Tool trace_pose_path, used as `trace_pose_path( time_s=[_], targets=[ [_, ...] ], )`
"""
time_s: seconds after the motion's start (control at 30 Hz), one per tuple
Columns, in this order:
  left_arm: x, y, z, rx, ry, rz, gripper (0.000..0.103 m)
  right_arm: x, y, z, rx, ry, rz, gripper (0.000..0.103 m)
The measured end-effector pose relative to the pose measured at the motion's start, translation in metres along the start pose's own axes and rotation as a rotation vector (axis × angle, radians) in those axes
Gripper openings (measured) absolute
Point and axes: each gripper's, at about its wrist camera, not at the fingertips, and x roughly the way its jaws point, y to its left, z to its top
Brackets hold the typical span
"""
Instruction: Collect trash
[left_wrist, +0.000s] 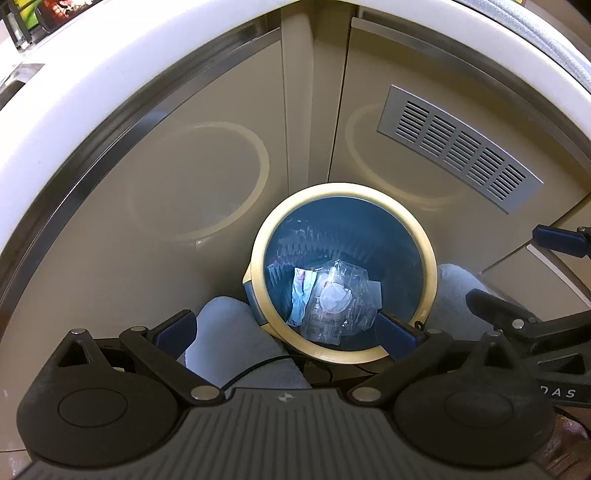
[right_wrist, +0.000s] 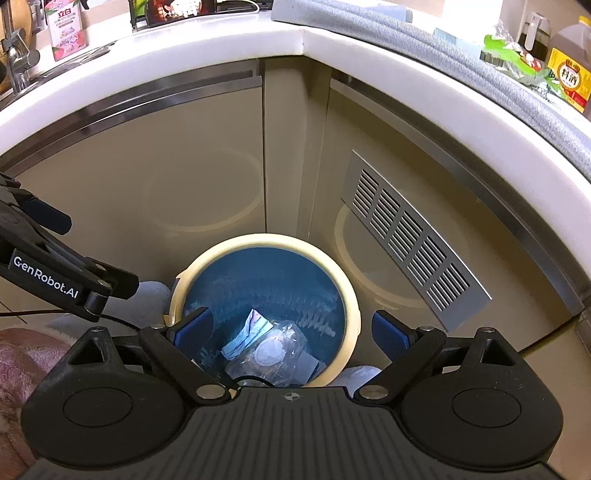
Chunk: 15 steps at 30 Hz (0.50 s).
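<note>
A round trash bin with a cream rim (left_wrist: 343, 189) and a blue liner stands on the floor in the cabinet corner. At its bottom lie a crumpled clear plastic wrapper (left_wrist: 334, 295) and a blue-and-white paper scrap (left_wrist: 301, 291). My left gripper (left_wrist: 286, 332) hangs open above the bin's near edge with nothing between its fingers. In the right wrist view the bin rim (right_wrist: 266, 239) sits straight ahead, and my right gripper (right_wrist: 291, 330) is open and empty over the wrapper (right_wrist: 273, 349). Each gripper shows in the other's view: the right gripper (left_wrist: 524, 271) and the left gripper (right_wrist: 88, 251).
Beige cabinet doors meet in a corner behind the bin, the right one with a metal vent grille (left_wrist: 458, 147). A white countertop edge (right_wrist: 303, 37) curves overhead, carrying bottles (right_wrist: 569, 77) and a carton (right_wrist: 66, 27). The person's grey-slippered feet (left_wrist: 229, 332) flank the bin.
</note>
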Motion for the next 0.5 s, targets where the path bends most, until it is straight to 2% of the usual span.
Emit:
trace_pose_path(
  time_s=[0.23,0.43,0.5],
  targets=[
    [-0.001,-0.004,0.001,0.016,-0.006,0.013,0.103,0.003,-0.004,0.001,0.017,-0.006,0.008,0.094],
    [-0.013,-0.003,0.004,0.021,-0.050,0.038,0.103,-0.018,-0.017,0.004,0.063,-0.134,0.025,0.094],
    [-0.020,-0.003,0.007,0.022,-0.068,0.043,0.103,-0.029,-0.026,0.008,0.114,-0.188,0.063,0.094]
  ],
)
